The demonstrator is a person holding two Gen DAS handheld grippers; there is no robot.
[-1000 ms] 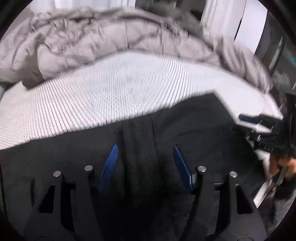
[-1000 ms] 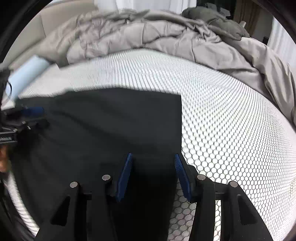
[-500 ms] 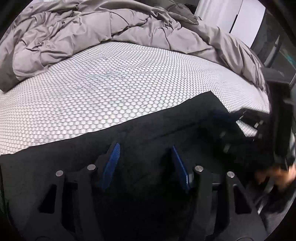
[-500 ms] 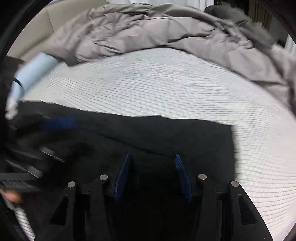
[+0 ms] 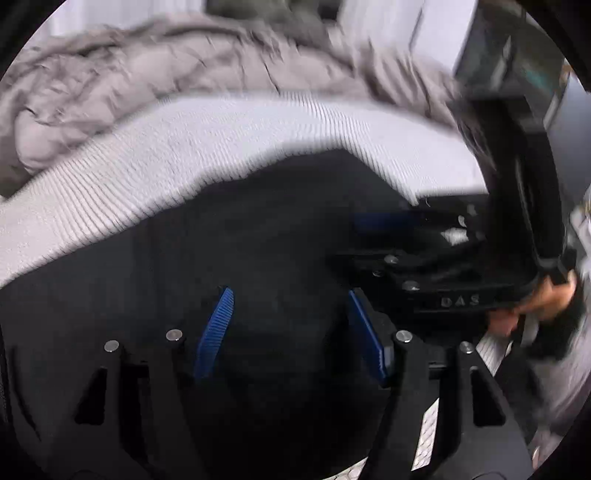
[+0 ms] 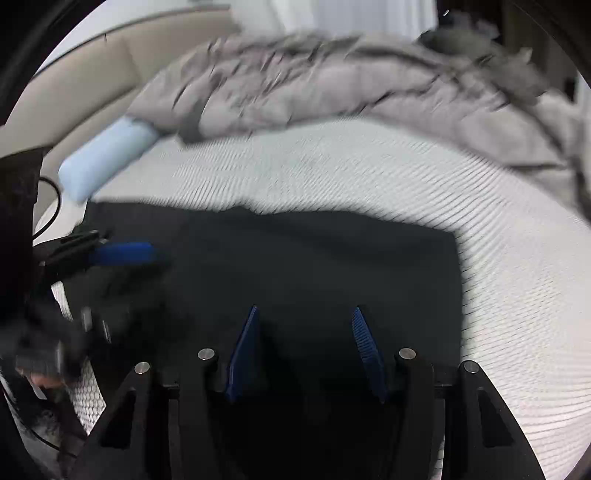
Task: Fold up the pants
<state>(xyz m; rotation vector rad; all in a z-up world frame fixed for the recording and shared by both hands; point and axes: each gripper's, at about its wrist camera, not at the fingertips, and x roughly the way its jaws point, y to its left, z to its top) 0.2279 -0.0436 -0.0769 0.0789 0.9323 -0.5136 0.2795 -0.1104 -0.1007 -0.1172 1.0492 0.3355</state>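
Right wrist view: black pants (image 6: 314, 266) lie flat, straight-edged.

Bed (image 6: 369, 177): black pants (image 6: 314, 266), grey duvet (image 6: 332, 85)

This is a bedroom in a home. Straight ahead of both grippers spreads a bed's white mattress cover (image 6: 369, 177) with a fine honeycomb weave. Beyond it, farther from the grippers, a rumpled grey duvet (image 5: 155, 77) is heaped across the far side of the bed. Ahead and to the left of the right gripper lies a pale blue pillow (image 6: 105, 158), with a beige padded headboard (image 6: 81, 96) behind it. White curtains (image 6: 351, 16) hang past the duvet.
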